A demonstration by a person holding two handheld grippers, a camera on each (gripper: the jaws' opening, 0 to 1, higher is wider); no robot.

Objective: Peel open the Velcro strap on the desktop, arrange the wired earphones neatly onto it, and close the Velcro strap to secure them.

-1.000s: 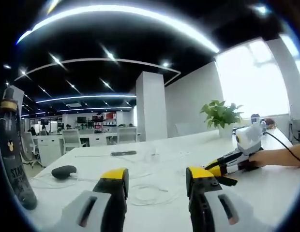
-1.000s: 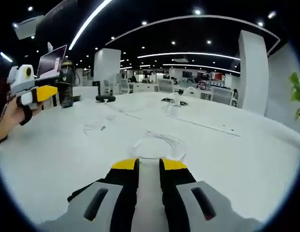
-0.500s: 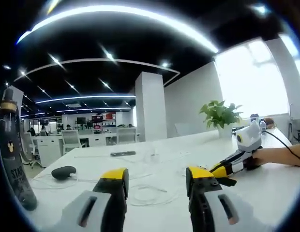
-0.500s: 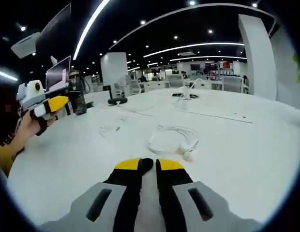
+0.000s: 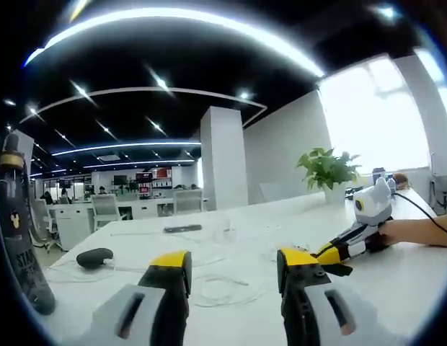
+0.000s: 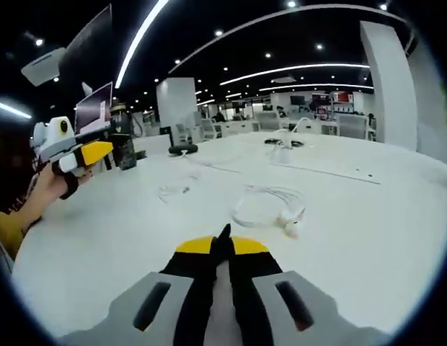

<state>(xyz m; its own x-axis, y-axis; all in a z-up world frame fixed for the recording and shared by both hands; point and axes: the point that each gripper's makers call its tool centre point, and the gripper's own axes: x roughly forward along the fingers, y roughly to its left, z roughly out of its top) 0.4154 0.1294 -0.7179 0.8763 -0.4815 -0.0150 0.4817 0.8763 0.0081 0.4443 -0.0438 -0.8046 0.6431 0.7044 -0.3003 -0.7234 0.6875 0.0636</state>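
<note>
The white wired earphones (image 6: 269,210) lie in a loose coil on the white desk (image 6: 368,238), just beyond my right gripper (image 6: 223,244). Its jaws are shut, and a thin black piece, apparently the Velcro strap (image 6: 224,232), sticks up between the tips. In the left gripper view the earphones (image 5: 225,285) lie ahead of my left gripper (image 5: 234,265), which is open and holds nothing. There the right gripper (image 5: 329,254) comes in from the right, held low over the desk by a hand (image 5: 414,232). The left gripper (image 6: 96,152) hovers at the far left in the right gripper view.
A dark bottle (image 5: 18,231) stands at the left edge and a black mouse-like object (image 5: 95,256) lies near it. Another thin white cable (image 6: 174,190) lies left of the earphones. A potted plant (image 5: 328,173) stands far back, and a flat dark item (image 5: 184,228) lies mid-desk.
The right gripper's jaws have closed from a narrow gap to fully shut, and its camera has shifted so the earphones sit nearer. The left gripper has stayed still and open.
</note>
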